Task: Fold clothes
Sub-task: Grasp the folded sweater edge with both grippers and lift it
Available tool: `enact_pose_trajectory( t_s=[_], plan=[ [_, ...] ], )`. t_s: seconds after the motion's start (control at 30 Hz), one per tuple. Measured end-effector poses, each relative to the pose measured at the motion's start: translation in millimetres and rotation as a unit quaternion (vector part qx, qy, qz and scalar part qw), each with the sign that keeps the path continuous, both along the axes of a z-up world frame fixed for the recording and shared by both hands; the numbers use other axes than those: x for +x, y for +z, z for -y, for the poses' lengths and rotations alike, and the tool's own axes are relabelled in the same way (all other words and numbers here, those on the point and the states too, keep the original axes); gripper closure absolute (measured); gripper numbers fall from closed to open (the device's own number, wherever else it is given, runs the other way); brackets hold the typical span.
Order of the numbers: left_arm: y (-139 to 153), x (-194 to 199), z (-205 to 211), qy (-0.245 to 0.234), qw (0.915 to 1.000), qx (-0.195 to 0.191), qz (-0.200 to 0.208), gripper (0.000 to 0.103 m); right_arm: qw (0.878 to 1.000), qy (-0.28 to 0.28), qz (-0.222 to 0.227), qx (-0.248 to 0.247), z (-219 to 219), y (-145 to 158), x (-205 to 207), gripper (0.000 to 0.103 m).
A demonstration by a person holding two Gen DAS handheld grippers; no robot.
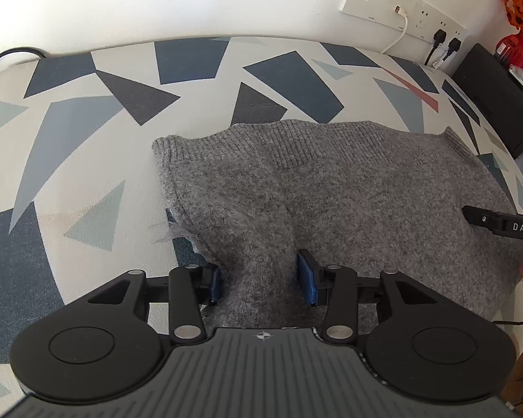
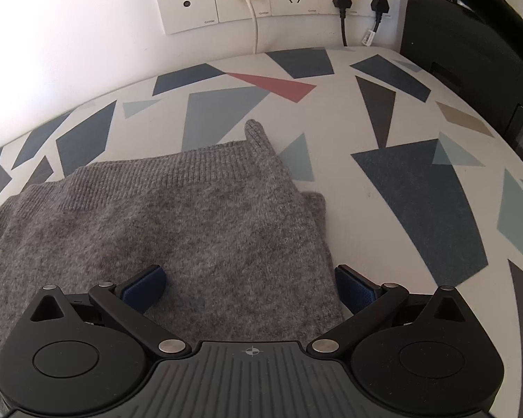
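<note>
Sweater [image 1: 331, 188] | ribbed hem toward wall, long axis sideways | left tool [image 1: 261, 284] grips fold | right tool [image 2: 251, 285] wide

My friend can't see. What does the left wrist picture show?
A fuzzy grey sweater lies on a table patterned with blue and grey shapes. The left gripper has a bunched ridge of the sweater between its blue-padded jaws. The right gripper's tip pokes in from the right.

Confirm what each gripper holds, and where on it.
Left gripper pinches a bunched fold at the near edge of the grey sweater. Right gripper is open over it, holding nothing.
</note>
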State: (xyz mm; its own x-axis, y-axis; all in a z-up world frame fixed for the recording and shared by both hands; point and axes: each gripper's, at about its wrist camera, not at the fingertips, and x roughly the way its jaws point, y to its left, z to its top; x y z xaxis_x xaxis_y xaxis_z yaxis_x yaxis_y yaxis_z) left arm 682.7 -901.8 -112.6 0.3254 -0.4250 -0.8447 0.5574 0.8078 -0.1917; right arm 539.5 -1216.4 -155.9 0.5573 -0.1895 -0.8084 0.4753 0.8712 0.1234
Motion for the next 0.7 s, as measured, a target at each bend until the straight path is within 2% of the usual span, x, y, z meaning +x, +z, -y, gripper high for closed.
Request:
enact_pose_trajectory(
  t_s=[0.13, 0.2, 0.27, 0.33, 0.4, 0.43, 0.5, 0.53, 0.7],
  plan=[
    [0.6, 0.1, 3.2, -0.001, 1.0000, 0.004, 0.003, 0.057, 1.000, 0.018, -0.001, 0.002, -5.0, 1.1, 3.7, 0.001],
    [0.6, 0.7, 4.1, 0.000, 1.0000, 0.005, 0.002, 0.056, 1.000, 0.025, 0.001, 0.001, -9.7, 2.1, 4.8, 0.008],
    [0.6, 1.3, 4.7, 0.002, 1.0000, 0.006, 0.000, 0.056, 0.999, 0.033, 0.009, 0.003, -14.5, 4.9, 4.4, 0.021],
    [0.7, 1.8, 5.4, 0.003, 1.0000, 0.007, -0.002, 0.056, 0.999, 0.041, 0.018, 0.014, -18.5, 8.0, 3.2, 0.045],
    [0.8, 2.5, 6.0, 0.005, 0.9999, 0.009, -0.005, 0.056, 0.998, 0.046, 0.026, 0.026, -22.5, 10.9, 2.1, 0.061],
    [0.9, 2.7, 6.1, 0.006, 0.9999, 0.009, -0.006, 0.056, 0.998, 0.044, 0.028, 0.029, -24.5, 11.9, 1.5, 0.066],
    [1.1, 1.3, 5.6, 0.006, 0.9999, 0.008, -0.004, 0.057, 0.998, 0.042, 0.032, 0.031, -28.8, 13.8, 0.3, 0.073],
    [1.3, 0.3, 5.4, 0.005, 1.0000, 0.007, -0.003, 0.061, 0.998, 0.043, 0.033, 0.027, -31.7, 14.8, -0.9, 0.075],
    [6.4, -13.4, 9.1, -0.013, 0.9990, 0.026, 0.033, 0.071, 0.998, 0.053, 0.036, 0.006, -46.5, 17.9, -10.7, 0.079]
  ],
)
